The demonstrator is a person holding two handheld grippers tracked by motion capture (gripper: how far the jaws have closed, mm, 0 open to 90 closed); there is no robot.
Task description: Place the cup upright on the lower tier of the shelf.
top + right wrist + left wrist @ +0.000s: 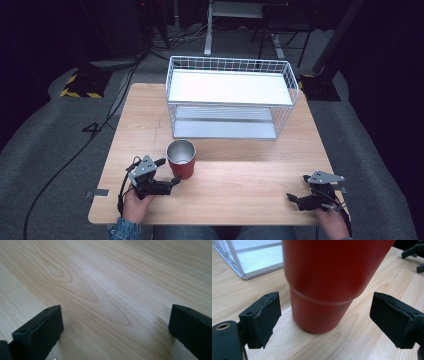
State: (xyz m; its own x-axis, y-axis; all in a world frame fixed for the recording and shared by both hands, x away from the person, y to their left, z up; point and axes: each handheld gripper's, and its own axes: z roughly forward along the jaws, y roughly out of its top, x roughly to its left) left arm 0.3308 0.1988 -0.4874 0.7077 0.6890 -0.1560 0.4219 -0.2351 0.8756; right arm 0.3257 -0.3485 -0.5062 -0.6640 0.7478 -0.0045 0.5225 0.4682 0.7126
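Observation:
A red cup point(181, 159) with a shiny metal inside stands upright on the wooden table point(240, 175), in front of the wire rack. My left gripper point(169, 170) is open just left of it, one jaw on each side of the cup's lower part without touching. Seen from the left gripper, the red cup point(324, 287) rises between the wide-apart jaws of the left gripper point(325, 320). My right gripper point(295, 196) rests open near the table's front right corner; close up, the right gripper point(115, 327) has nothing but bare wood between its jaws.
A white wire rack point(231, 97) with two shelves stands at the back middle of the table; its corner point(244, 262) shows behind the cup. Cables and stands lie on the grey floor beyond the table.

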